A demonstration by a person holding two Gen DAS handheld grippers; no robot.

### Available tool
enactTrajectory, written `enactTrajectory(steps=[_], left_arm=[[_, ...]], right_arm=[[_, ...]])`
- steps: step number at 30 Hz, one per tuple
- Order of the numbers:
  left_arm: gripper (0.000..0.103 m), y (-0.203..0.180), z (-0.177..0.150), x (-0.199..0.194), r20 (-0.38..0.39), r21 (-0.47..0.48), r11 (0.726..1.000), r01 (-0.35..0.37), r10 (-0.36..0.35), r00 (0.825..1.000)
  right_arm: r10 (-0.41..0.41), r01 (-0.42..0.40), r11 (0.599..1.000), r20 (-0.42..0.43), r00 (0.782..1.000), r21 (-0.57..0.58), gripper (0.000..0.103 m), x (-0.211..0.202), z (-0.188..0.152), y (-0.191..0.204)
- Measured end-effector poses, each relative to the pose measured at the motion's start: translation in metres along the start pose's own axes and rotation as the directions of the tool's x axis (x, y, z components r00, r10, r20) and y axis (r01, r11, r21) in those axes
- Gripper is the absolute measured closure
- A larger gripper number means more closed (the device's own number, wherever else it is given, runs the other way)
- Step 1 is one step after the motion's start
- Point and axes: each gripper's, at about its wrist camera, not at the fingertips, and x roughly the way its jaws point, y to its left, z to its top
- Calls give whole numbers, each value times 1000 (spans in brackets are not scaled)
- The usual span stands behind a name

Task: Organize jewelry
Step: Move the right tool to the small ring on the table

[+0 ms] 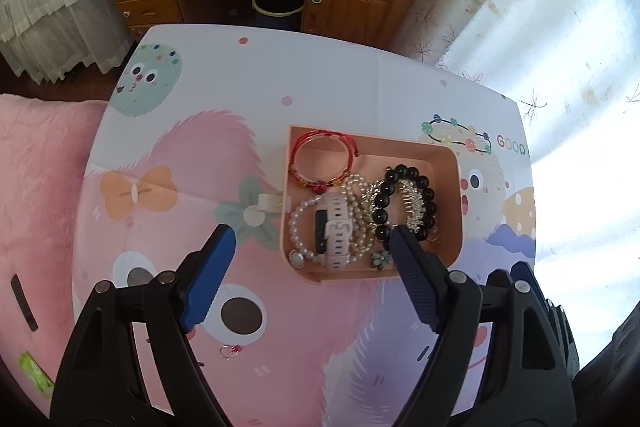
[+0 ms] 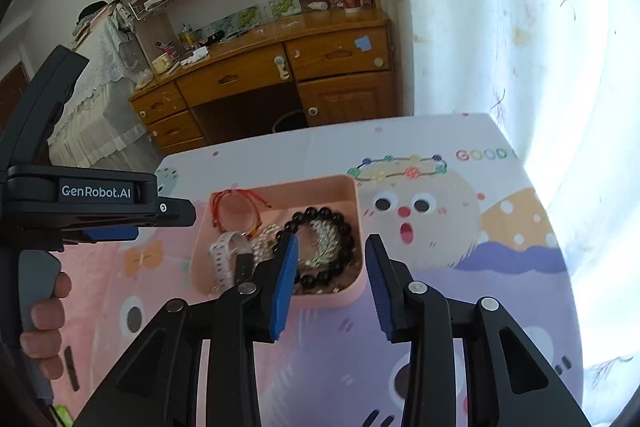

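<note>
The pink tray (image 1: pixel 450 163) sits near the middle of the tabletop (image 1: pixel 320 75) and already holds most of the jewelry: a red cord bracelet (image 1: pixel 320 159) at its 11 o'clock corner, a black bead bracelet (image 1: pixel 404 203) with a silvery bracelet (image 1: pixel 416 207) inside its ring toward 3 o'clock, pearl strands (image 1: pixel 354 211) through the middle, and a white-strapped watch (image 1: pixel 338 227) at about 7 o'clock, with a small flower-shaped piece (image 1: pixel 380 259) near the front wall. The pieces lie piled and overlapping rather than laid out apart. Just outside the tray's 9 o'clock wall a small white piece (image 1: pixel 272 203) lies on the tabletop, and further off, near the front edge at about 7 o'clock from the tray, a small red-and-silver trinket (image 1: pixel 229 351) lies loose. So, judging from this, the gathering is largely done, with one or two strays still to bring in. The left tool (image 1: pixel 312 251) hangs over the tray's front left corner with its jaws spread wide and nothing between them. The right tool (image 2: pixel 332 247) is over the tray's front right corner, jaws partly apart and empty. A hand (image 2: pixel 46 323) grips the left tool's handle.
</note>
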Motion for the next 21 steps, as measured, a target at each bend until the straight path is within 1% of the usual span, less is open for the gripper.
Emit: enactTrajectory(steps=[1,3,4,6,9,13,14,15,17,21], left_arm=[[25,4,-2,-2,-2,-1,1000,-4,4,1000],[25,11,-8,-4,-10,8,999,-39,39,999],[25,16,-12,-6,-6,12,998,-65,66,998],[25,24,-19,-10,2,9,996,-93,93,996],[25,43,-31,-13,0,-8,995,-103,103,995],[25,72,-52,-13,-20,-42,986,-159,158,987],[25,78,-58,-13,-27,-52,985,-167,165,986],[25,86,-66,-12,-38,-63,983,-173,171,985],[25,97,-79,-9,-58,-77,980,-184,180,982],[25,116,-110,-3,-97,-87,968,-236,227,969]], right_arm=[[8,-8,1000,-10,1000,3,67,-1,-3,1],[32,-32,999,-30,999,18,67,-2,-9,4],[42,-41,999,-42,998,28,66,-1,-12,5],[66,-63,997,-70,995,44,66,2,-18,10],[99,-93,994,-114,989,63,66,6,-28,17],[137,-128,990,-165,977,64,65,11,-39,28],[148,-138,988,-180,973,64,61,13,-41,32],[158,-149,987,-192,969,63,55,14,-45,35],[179,-170,984,-212,961,58,50,17,-50,42],[201,-201,979,-250,947,26,50,23,-64,58]])
